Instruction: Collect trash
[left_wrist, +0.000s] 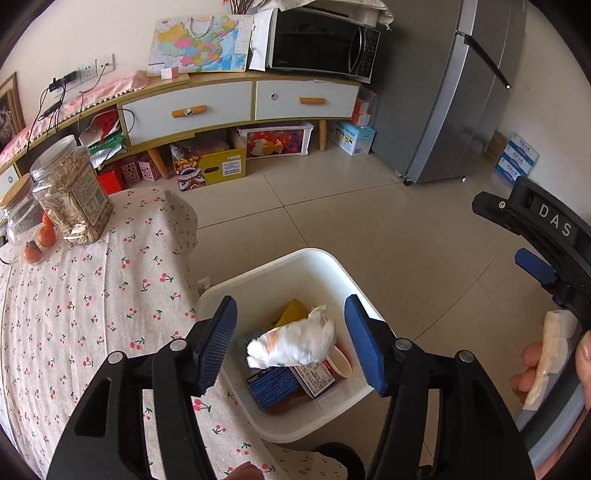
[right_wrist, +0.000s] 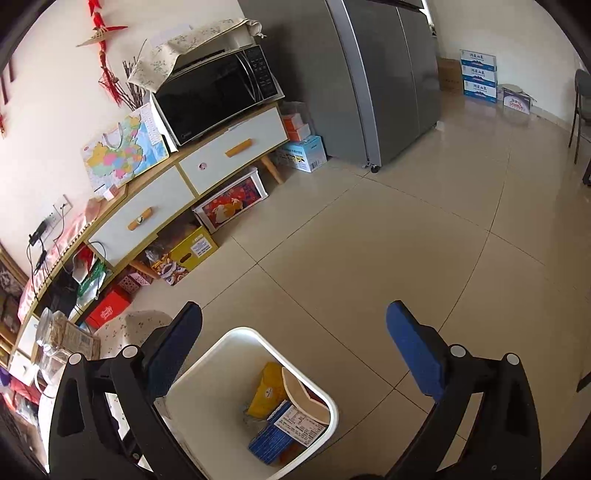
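A crumpled white plastic wrapper (left_wrist: 291, 345) is seen between the spread, empty fingers of the left gripper (left_wrist: 291, 345), above the white square plastic bin (left_wrist: 255, 275). The right gripper (right_wrist: 293, 347) is held wide open, empty, over that bin (right_wrist: 236, 338). Blue and yellow packets are seen inside the bin.

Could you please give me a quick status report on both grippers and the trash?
Left hand-held gripper open over white bin; crumpled white wrapper between its fingers, untouched. Right hand-held gripper open, empty. Nothing blocking.

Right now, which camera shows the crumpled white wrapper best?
The left wrist view: the white wrapper appears between the open left claw fingers, above the white bin. The right wrist view shows the bin and other trash, but no wrapper.
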